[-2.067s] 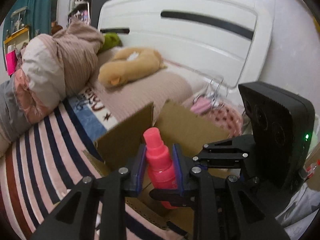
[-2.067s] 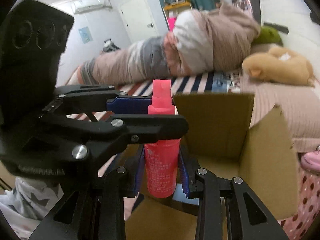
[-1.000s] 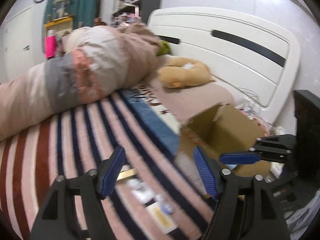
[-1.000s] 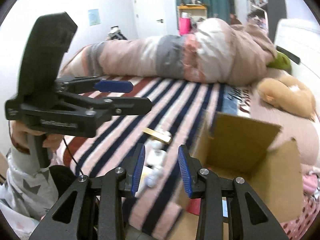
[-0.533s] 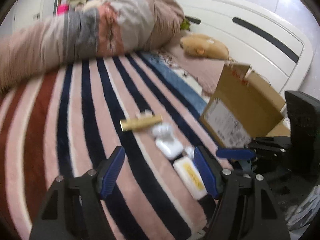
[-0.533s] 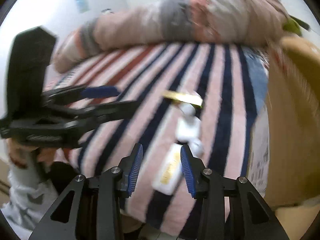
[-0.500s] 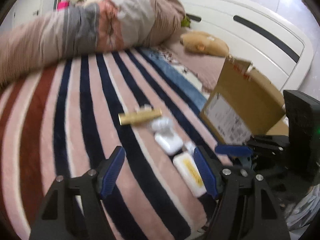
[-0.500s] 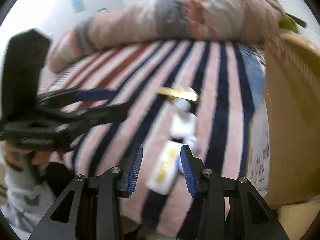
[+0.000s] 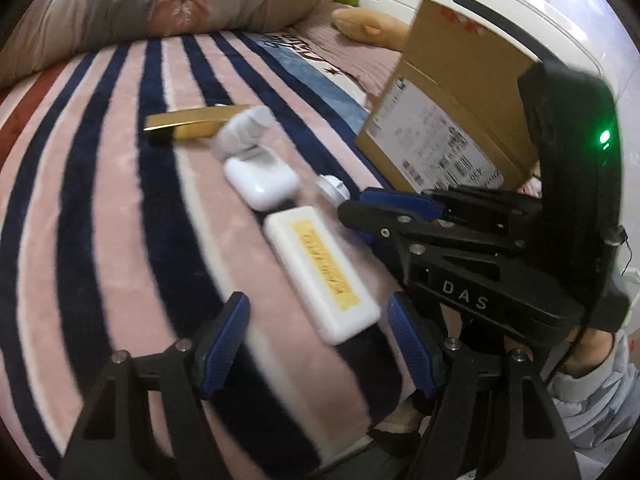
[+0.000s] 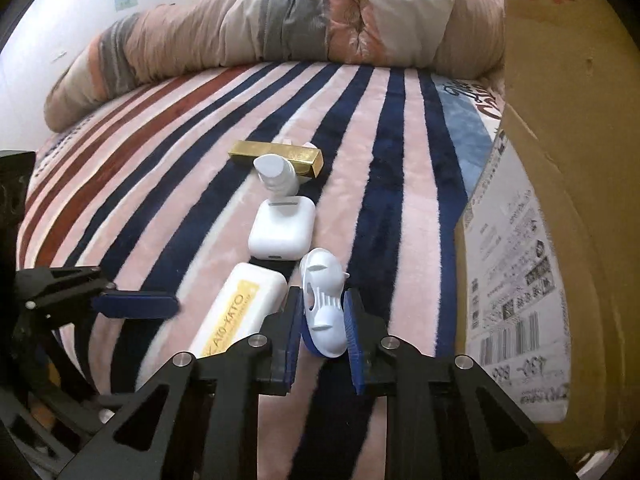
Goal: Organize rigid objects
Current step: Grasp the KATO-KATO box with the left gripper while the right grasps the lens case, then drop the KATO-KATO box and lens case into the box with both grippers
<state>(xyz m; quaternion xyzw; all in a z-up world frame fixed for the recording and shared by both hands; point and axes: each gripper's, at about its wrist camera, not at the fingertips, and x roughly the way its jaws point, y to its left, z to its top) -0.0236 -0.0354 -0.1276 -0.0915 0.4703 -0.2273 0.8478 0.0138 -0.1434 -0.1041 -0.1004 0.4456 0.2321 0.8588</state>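
Small items lie in a row on the striped blanket: a gold bar-shaped box (image 10: 276, 154), a white tube (image 10: 277, 173), a white earbud case (image 10: 282, 227), a white flat box with a yellow label (image 10: 236, 313) and a small white plastic shoe (image 10: 323, 312). My right gripper (image 10: 323, 328) has its blue pads on both sides of the shoe. My left gripper (image 9: 320, 340) is open, its pads astride the near end of the labelled box (image 9: 320, 272), just above it. The right gripper also shows in the left wrist view (image 9: 384, 216), right of the labelled box.
An open cardboard box (image 10: 552, 184) stands on the right, also in the left wrist view (image 9: 452, 100). A rolled duvet (image 10: 280, 28) lies along the far side of the bed. A tan plush toy (image 9: 368, 28) and a white headboard (image 9: 500, 20) are beyond the box.
Both grippers left the cardboard box, where they held a pink bottle, and came down to the items on the blanket. The right gripper has closed around the white shoe.
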